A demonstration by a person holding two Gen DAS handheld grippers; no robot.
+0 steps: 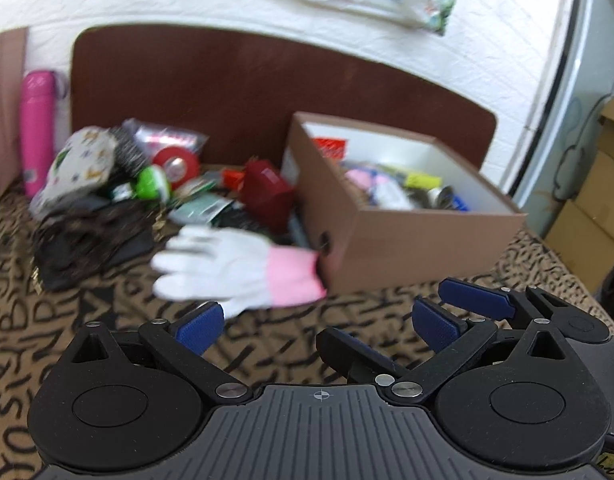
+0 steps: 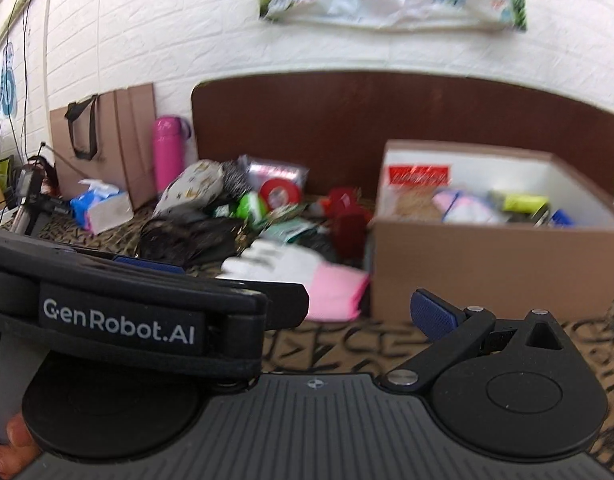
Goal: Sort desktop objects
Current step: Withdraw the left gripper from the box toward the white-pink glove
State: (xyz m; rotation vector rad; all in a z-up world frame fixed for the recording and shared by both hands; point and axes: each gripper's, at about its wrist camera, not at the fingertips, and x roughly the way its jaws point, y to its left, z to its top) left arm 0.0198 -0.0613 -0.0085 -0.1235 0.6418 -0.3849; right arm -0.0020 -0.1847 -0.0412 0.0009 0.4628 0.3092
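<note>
Lying flat beside the box (image 1: 407, 240), a white glove (image 1: 227, 266) with pink cuff.

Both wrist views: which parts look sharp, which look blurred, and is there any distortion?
Left wrist view: the left gripper is sharp, while the glove and cardboard box are smeared, as by motion; the headboard edge bows from the fisheye. Right wrist view: the right gripper and the GenRobot.AI label are crisp, the clutter pile soft, the wall lines curved.

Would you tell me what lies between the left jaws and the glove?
Only bare patterned cloth; the glove lies just beyond the open left gripper, in the left wrist view.
</note>
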